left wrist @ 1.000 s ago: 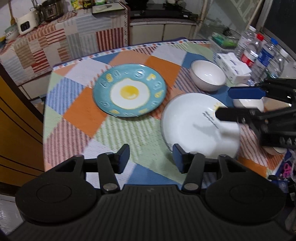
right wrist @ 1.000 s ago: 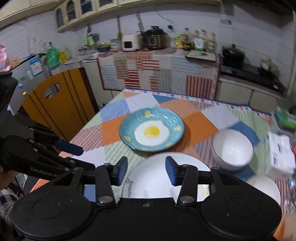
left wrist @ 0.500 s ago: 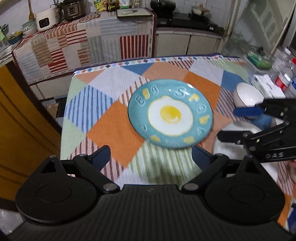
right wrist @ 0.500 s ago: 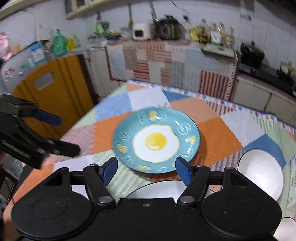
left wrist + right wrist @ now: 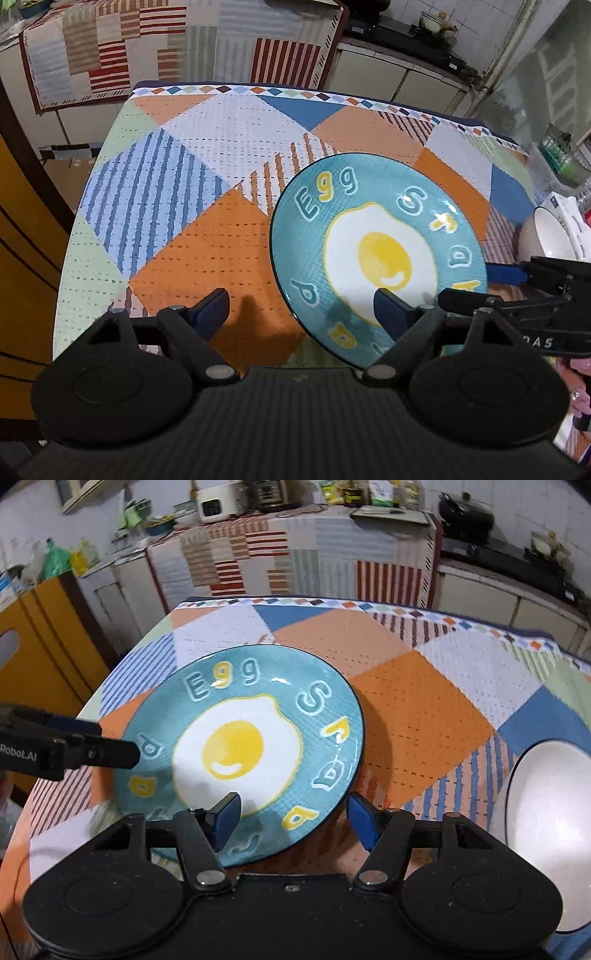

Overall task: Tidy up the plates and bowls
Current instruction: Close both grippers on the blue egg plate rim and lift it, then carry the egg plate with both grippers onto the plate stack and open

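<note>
Grippers first: the left gripper (image 5: 301, 308) and right gripper (image 5: 293, 821) both hang with jaws spread, gripping nothing, each straddling a near edge of the teal egg plate (image 5: 240, 746), which lies flat on the tabletop (image 5: 424, 709). Beyond it to the right sits a white bowl (image 5: 546, 805). Either gripper looks equally near the plate.

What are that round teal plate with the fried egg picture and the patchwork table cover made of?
The round teal egg plate looks like glazed ceramic: it has glossy highlights, raised lettering and a thin dark rim. The patchwork table cover looks like a smooth printed vinyl or oilcloth with a dotted weave pattern, though it might be cloth. The white bowl beside the plate also looks like glazed ceramic.
</note>
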A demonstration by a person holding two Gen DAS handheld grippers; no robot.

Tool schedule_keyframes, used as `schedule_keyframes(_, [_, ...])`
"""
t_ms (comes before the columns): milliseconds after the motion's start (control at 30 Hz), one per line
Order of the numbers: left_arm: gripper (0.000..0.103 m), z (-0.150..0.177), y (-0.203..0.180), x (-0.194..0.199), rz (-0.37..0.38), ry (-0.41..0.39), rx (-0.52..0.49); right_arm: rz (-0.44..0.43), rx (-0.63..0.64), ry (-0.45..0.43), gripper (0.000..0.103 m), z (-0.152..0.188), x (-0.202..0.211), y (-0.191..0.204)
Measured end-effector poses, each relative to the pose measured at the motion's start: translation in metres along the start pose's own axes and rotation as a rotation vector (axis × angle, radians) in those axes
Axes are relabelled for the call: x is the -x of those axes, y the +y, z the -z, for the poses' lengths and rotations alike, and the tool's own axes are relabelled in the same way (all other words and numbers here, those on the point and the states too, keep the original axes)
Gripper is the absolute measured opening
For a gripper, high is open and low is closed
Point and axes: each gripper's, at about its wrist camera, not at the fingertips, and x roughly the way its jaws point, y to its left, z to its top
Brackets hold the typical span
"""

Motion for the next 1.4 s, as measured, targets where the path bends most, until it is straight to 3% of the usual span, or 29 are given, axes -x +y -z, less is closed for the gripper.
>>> schedule_keyframes(67, [0.077,0.001,0.001,-0.004,-0.007,0.005,-0.012,-0.030,-0.030,0.001,0.061,0.000,-0.005,-0.005])
schedule_keyframes(133, [0.076,0.002,0.003,-0.008,-0.006,0.011,-0.010,-0.001,-0.035,-0.019,0.036,0.002,-0.006,-0.006])
schedule_keyframes(167, [0.072,0.002,0.004,-0.009,0.000,0.014,-0.011,0.038,-0.021,-0.036,0.035,0.004,-0.006,-0.007])
schedule_keyframes(233, [0.064,0.004,0.005,-0.012,0.001,0.020,-0.020,0.015,-0.061,-0.059,0.026,0.007,-0.003,-0.015])
schedule_keyframes(300, [0.050,0.005,0.004,-0.016,-0.006,0.030,-0.035,-0.009,-0.121,-0.076,0.025,0.010,-0.002,-0.022])
schedule_keyframes(333, [0.048,0.006,0.005,-0.018,0.004,0.023,-0.036,-0.013,-0.117,-0.084,0.025,0.011,-0.002,-0.022])
schedule_keyframes(400, [0.029,0.008,0.004,-0.018,0.034,0.007,-0.038,-0.028,-0.122,-0.089,0.026,0.012,-0.003,-0.024])
schedule_keyframes(433, [0.024,0.008,0.004,-0.019,0.060,0.007,-0.028,-0.048,-0.133,-0.081,0.026,0.011,-0.005,-0.027])
schedule_keyframes(567, [0.025,0.009,-0.002,-0.018,0.031,0.004,-0.009,-0.082,-0.128,-0.068,0.024,0.010,-0.006,-0.032])
schedule_keyframes(633, [0.024,0.009,0.002,-0.013,0.057,0.021,0.023,-0.091,-0.092,-0.074,0.023,0.012,0.001,-0.027])
schedule_keyframes(933, [0.024,0.021,-0.046,0.062,0.064,-0.069,-0.078,-0.096,-0.063,-0.119,0.023,0.021,0.081,-0.022])
schedule_keyframes(1167, [0.024,0.047,-0.095,0.118,0.093,-0.129,-0.141,-0.078,-0.090,-0.199,0.023,0.054,0.156,-0.028])
schedule_keyframes(1400, [0.025,0.085,-0.132,0.137,0.107,-0.092,-0.167,-0.054,-0.102,-0.202,0.023,0.097,0.198,-0.034])
